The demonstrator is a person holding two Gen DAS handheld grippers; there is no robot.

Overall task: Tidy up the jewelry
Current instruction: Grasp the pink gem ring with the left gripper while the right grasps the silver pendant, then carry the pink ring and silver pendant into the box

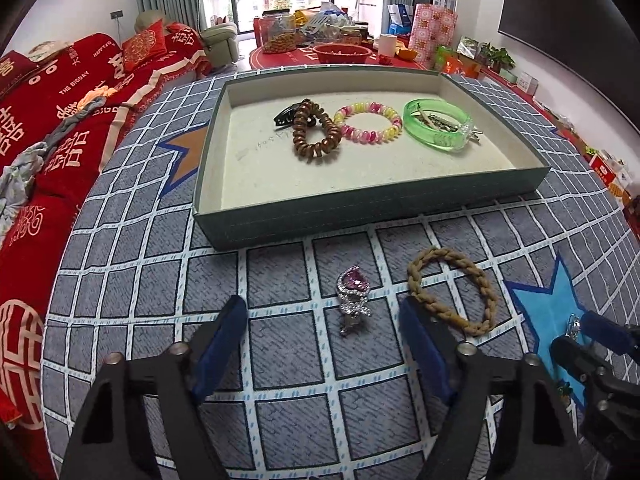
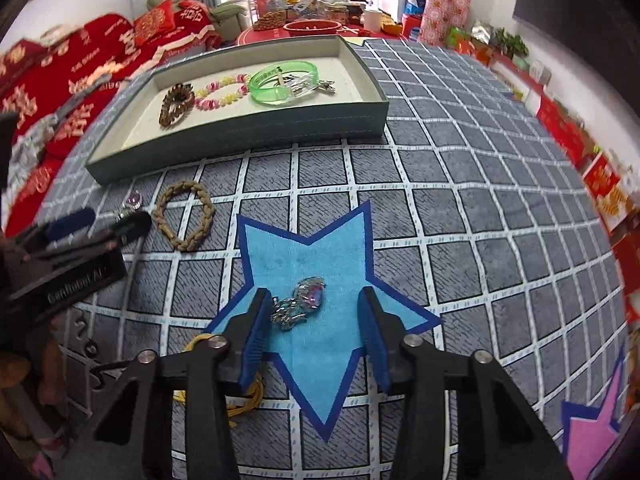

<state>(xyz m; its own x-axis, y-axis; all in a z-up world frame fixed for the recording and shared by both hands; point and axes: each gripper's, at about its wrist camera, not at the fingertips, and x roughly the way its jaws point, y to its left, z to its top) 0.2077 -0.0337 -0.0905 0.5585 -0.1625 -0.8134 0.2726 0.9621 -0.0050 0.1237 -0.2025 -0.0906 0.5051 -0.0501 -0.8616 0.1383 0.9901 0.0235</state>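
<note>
A shallow green box [image 1: 372, 204] holds a brown coil bracelet [image 1: 316, 130], a pink-and-yellow bead bracelet [image 1: 368, 122], a green bangle [image 1: 438, 130] and a black clip. On the rug before it lie a pink-stone silver clip [image 1: 354, 298] and a braided tan bracelet [image 1: 452, 290]. My left gripper [image 1: 324, 320] is open with the pink clip between its fingers. My right gripper [image 2: 314, 312] is open around a silver-blue jewelled clip [image 2: 300, 306] on the light blue star [image 2: 316, 252]. The box [image 2: 240, 140] and the tan bracelet [image 2: 184, 214] also show in the right wrist view.
A yellow cord [image 2: 244, 394] lies under my right gripper's left finger. A red-covered sofa [image 1: 48, 120] runs along the left. A cluttered red table [image 1: 332, 48] stands behind the box. The left gripper [image 2: 80, 236] shows at left in the right wrist view.
</note>
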